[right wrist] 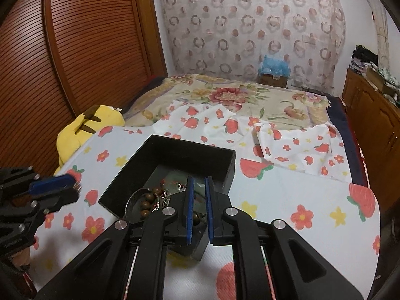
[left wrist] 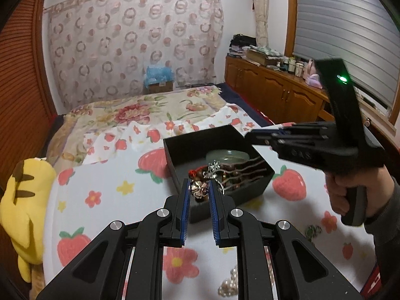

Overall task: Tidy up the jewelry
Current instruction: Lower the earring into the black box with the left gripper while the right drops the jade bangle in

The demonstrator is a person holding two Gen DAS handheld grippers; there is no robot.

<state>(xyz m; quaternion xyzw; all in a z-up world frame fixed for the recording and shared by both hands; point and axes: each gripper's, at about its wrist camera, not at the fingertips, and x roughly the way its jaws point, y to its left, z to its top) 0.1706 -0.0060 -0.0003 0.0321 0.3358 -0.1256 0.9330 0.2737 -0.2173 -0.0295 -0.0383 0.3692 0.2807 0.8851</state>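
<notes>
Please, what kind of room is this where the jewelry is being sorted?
Most likely a bedroom at home: a bed with a floral cover, a yellow plush toy at its side, and a wooden louvered wardrobe door. The black jewelry box sits on a strawberry-print sheet.

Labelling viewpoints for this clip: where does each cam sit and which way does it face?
Left wrist: on the left tool, looking down along its fingers at the black box on the bed; own fingers pinch a flower ornament; right hand and right tool show at right.
Right wrist: on the right tool, looking down into the box; own fingers and the left tool at left show.
Shared: box, strawberry sheet, yellow plush, curtain.
</notes>
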